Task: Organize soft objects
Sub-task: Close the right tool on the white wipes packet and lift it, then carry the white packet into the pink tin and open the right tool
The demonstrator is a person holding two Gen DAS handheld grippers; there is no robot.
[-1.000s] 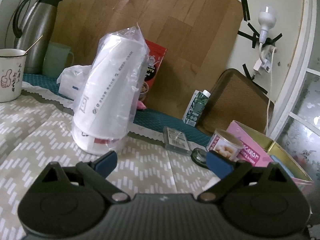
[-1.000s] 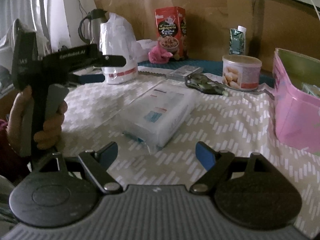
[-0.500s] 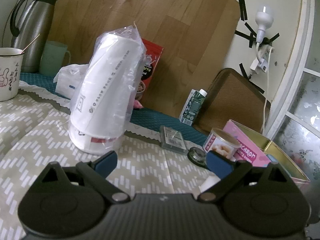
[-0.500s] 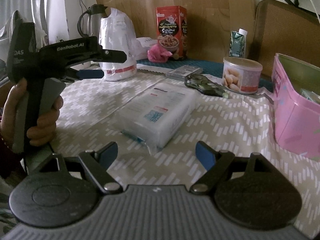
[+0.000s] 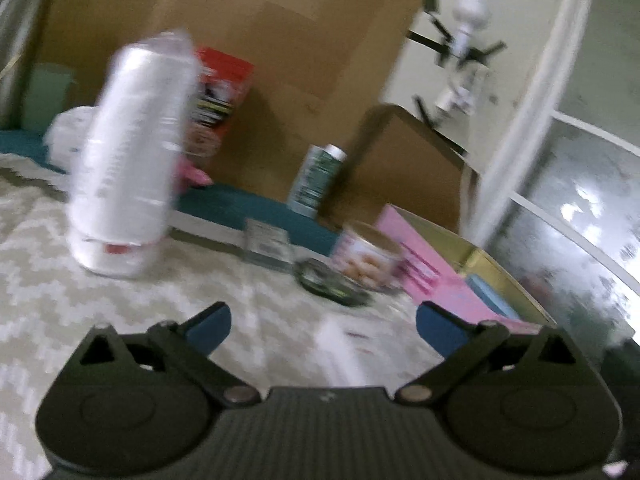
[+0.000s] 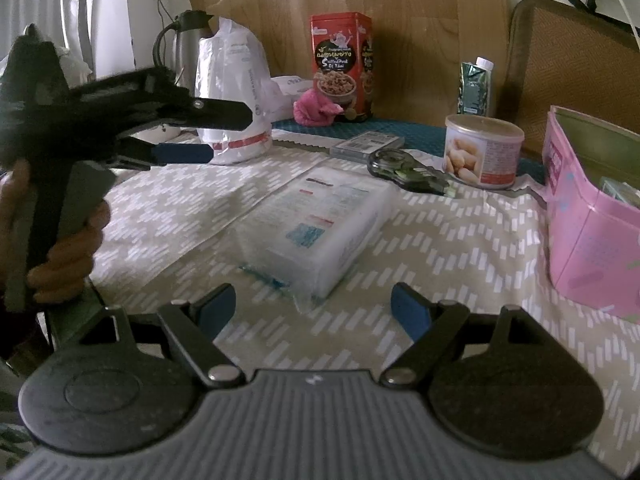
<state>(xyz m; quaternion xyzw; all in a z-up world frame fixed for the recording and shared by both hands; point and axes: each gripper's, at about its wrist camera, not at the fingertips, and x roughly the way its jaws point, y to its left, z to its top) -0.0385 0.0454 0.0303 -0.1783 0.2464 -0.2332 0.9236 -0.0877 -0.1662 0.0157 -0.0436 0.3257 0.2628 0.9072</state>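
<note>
A flat white tissue pack [image 6: 316, 236] in clear wrap lies on the patterned tablecloth, just ahead of my right gripper [image 6: 314, 312], which is open and empty. My left gripper [image 5: 320, 326] is open and empty; it also shows in the right wrist view [image 6: 200, 132], held at the left above the table. A tall white roll in a plastic bag [image 5: 128, 160] stands left of it, also in the right wrist view [image 6: 234, 92]. A pink soft bundle [image 6: 316, 110] and another white pack [image 6: 288, 86] lie at the back.
A pink open box [image 6: 592, 232] stands at the right. A snack can [image 6: 482, 150], tape dispenser [image 6: 404, 170], small clear case [image 6: 366, 144], red carton [image 6: 342, 66], green drink carton [image 6: 476, 86] and thermos [image 6: 182, 52] stand along the back. A wooden board leans behind.
My left gripper has swung to the right, and its view is now blurred. My right gripper has come a little closer to the tissue pack.
</note>
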